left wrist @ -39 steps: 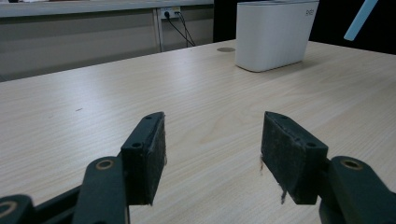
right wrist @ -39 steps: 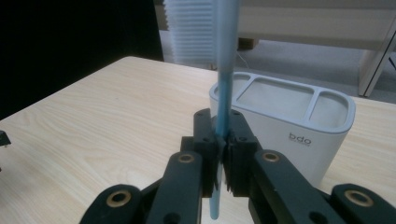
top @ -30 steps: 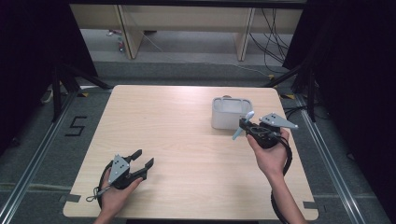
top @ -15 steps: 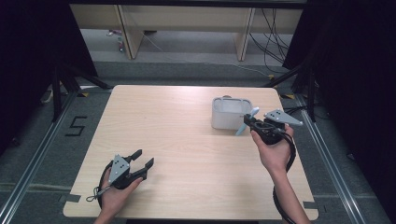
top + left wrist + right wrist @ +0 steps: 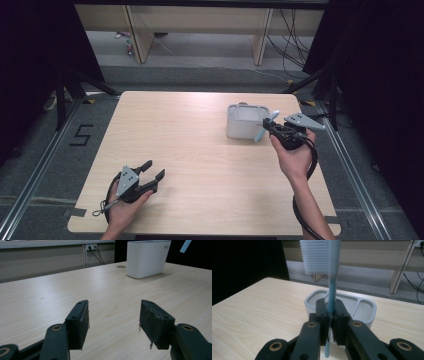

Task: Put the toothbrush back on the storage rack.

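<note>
- My right hand-held gripper (image 5: 331,326) pinches a pale blue toothbrush (image 5: 331,302) by its handle, the pads pressed flat on either side; the white bristle head stands up above the jaws, and the handle's tail hangs below them.
- The toothbrush sits in the air just this side of the white holder (image 5: 245,121), which stands on the desk (image 5: 200,145) toward its far right.
- To do this step well, I judge I should line the handle's lower end over one compartment, keep the brush upright, lower it without scraping the rim, and open only once it rests inside.
- My left hand-held gripper (image 5: 152,171) lies spread near the desk's front left, nothing between its pads, well apart from the holder.
- The holder looks like smooth matte plastic, oval with rounded corners, split inside by dividers into several wells.
- The bristles form a dense, fine-ribbed white block; the handle is slim and translucent.
- The desk has a light wood-grain top.
</note>
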{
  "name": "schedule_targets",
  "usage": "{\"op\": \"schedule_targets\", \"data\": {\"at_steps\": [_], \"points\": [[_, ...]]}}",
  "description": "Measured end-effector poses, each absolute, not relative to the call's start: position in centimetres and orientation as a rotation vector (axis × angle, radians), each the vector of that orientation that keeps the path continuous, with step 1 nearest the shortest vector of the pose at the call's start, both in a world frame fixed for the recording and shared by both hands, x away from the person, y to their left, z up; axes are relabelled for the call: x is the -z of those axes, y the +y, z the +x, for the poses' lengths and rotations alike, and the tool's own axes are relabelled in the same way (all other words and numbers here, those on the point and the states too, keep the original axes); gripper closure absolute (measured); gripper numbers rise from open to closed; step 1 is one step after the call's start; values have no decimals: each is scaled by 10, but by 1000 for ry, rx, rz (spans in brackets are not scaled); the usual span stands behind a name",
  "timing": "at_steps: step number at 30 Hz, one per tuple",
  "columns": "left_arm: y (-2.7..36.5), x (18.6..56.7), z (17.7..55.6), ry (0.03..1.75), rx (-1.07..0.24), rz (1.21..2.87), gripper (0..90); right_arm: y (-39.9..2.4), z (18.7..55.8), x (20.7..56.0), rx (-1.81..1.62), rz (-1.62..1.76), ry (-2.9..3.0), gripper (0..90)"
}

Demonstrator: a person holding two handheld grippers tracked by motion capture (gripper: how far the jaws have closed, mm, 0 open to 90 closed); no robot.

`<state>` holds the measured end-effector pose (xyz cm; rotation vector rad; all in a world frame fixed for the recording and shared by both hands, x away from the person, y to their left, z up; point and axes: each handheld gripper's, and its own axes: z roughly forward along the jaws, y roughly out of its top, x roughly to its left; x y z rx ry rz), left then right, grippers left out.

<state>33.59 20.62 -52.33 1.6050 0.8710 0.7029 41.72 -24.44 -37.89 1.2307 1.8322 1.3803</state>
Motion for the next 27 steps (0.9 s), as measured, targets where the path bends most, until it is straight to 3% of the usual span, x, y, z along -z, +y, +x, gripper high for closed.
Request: {"op": "schedule_targets", "data": {"at_steps": [27], "points": [[205, 523, 335, 861, -712, 1615, 408, -257, 433, 366, -1324, 1233, 1775, 853]]}}
